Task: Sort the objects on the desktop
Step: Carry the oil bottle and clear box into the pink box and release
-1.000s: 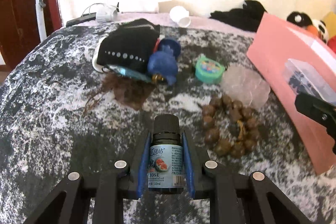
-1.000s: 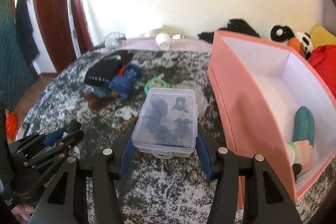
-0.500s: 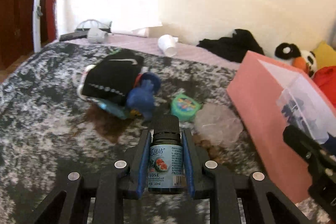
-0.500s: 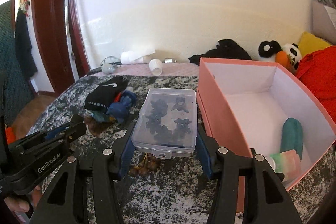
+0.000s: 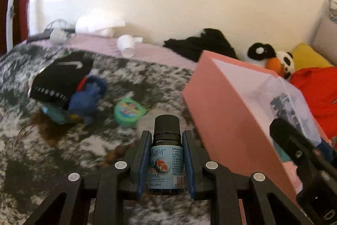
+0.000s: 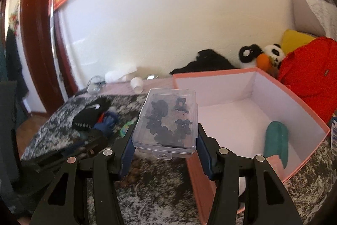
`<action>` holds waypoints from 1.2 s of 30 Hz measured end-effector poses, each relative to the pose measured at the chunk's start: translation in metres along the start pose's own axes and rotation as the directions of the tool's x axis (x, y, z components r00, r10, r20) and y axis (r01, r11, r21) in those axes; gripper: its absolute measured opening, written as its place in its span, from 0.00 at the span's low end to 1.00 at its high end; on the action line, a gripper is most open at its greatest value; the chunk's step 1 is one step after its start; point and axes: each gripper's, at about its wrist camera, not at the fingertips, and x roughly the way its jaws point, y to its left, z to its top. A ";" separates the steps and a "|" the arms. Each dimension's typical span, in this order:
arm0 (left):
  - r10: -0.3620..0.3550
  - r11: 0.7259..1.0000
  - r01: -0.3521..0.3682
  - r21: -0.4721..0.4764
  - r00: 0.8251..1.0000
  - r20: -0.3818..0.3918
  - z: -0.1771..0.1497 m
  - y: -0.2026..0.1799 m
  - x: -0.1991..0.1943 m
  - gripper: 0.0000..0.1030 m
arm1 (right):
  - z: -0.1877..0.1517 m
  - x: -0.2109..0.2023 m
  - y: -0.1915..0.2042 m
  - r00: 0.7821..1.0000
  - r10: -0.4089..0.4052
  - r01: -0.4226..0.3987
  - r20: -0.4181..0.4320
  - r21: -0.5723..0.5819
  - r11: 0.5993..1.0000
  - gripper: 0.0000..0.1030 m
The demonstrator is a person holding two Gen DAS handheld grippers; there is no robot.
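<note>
My left gripper is shut on a small dark rose-oil bottle with a blue label, held above the mottled cloth left of the pink box. My right gripper is shut on a clear plastic case of small black clips, held above the box's left wall. The open box holds a teal object. The right gripper and its case also show in the left wrist view.
On the cloth lie a black sock, a blue toy, a green round tin, brown beads and a brown hair tuft. A white cup, black cloth, panda toys and red fabric lie behind.
Both grippers have risen and moved right toward the pink box, each still holding its object. The clear case now sits over the box's left wall.
</note>
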 end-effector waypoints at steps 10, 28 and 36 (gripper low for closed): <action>-0.109 0.989 0.101 0.111 0.991 0.076 0.011 -0.093 0.004 0.23 | 0.017 -0.033 -0.085 0.978 -0.144 0.117 0.153 0.173 0.978 0.55; -0.117 0.953 0.123 0.277 0.992 -0.038 -0.032 -0.193 0.056 0.24 | 0.003 -0.001 -0.211 0.977 -0.213 0.202 -0.003 0.340 0.919 0.55; -0.049 0.956 0.045 0.290 0.999 0.004 -0.035 -0.195 0.049 0.66 | -0.005 0.016 -0.209 0.971 -0.225 0.239 -0.083 0.303 0.922 0.61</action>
